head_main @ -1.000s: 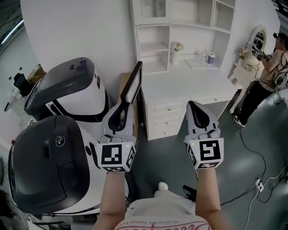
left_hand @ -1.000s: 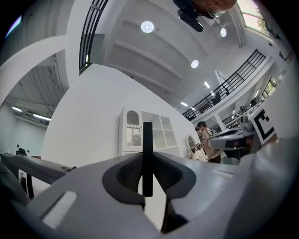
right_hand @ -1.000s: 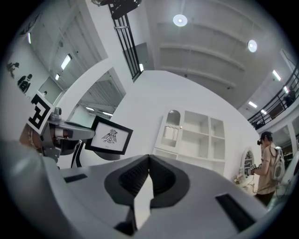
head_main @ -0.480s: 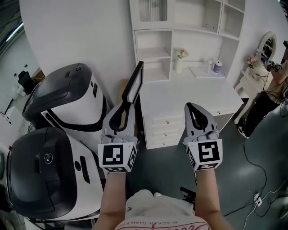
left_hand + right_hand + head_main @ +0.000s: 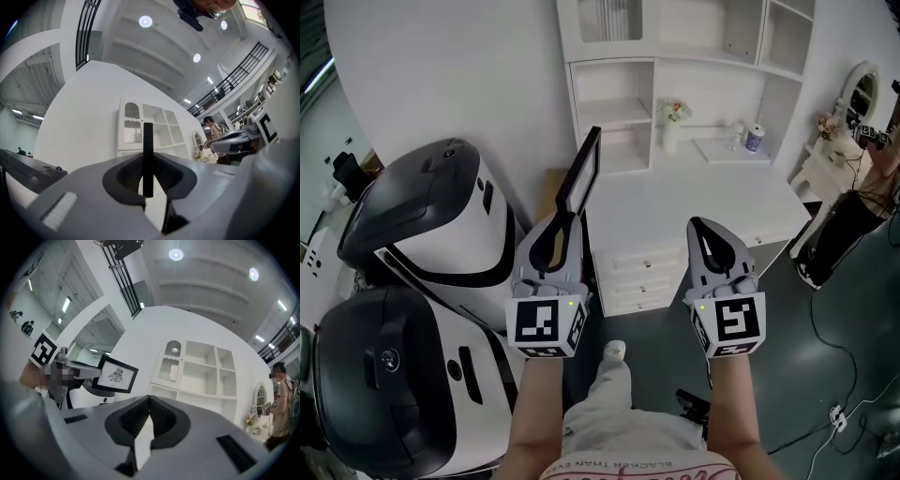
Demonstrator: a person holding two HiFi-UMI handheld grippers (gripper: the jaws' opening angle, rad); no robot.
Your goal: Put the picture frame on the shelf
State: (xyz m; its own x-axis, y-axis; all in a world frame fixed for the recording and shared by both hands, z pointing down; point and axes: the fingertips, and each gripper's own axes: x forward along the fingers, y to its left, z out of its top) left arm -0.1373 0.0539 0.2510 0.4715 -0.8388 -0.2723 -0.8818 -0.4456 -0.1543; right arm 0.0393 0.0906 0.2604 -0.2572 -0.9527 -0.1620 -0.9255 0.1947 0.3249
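Two grippers held side by side before white shelf unit (image 5: 619, 111). Left gripper (image 5: 566, 219) clamped on lower edge of black picture frame (image 5: 581, 173) (seen edge-on between pads in left gripper view). Frame stands upright above jaws, by left edge of desk (image 5: 703, 202), beside white-and-black machine (image 5: 422, 216), not on any shelf. Right gripper (image 5: 701, 225) jaws pressed together, nothing between them.

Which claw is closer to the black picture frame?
Left. The left gripper clamps the picture frame by its edge; the right gripper is off to its right, shut, not touching it.
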